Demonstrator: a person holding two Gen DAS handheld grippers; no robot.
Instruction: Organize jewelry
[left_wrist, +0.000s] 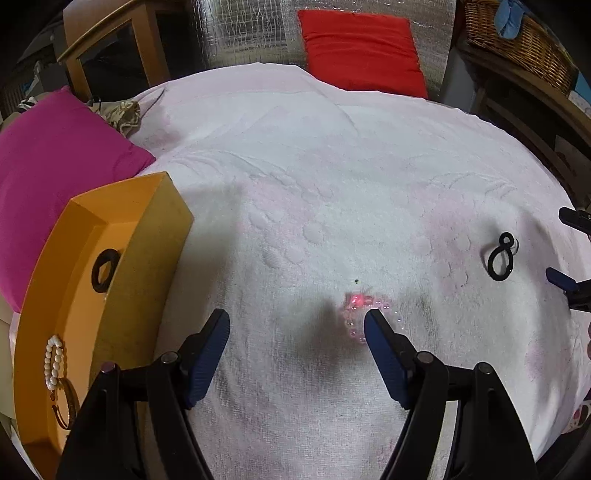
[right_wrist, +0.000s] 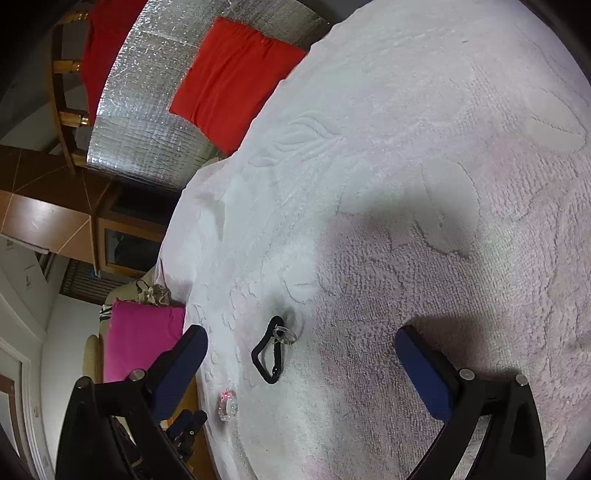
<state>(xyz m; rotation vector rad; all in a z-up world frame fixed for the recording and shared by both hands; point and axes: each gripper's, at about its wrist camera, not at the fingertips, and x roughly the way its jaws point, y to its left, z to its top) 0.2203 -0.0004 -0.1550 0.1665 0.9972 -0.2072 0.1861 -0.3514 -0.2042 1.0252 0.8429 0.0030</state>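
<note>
Jewelry is partly sorted: a pearl bracelet, gold bangle and dark ring lie in the orange tray. A pink beaded bracelet and a black loop at three o'clock remain on the towel; left tongs and right tongs gape empty.

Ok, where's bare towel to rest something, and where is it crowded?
Free: the wide stretch of towel between the orange tray and the black loop, toward the red cushion. Crowded: near the left gripper, where the pink bracelet lies, and inside the tray.

Black gripper linkages, blue ribbed pads, silver pins.
</note>
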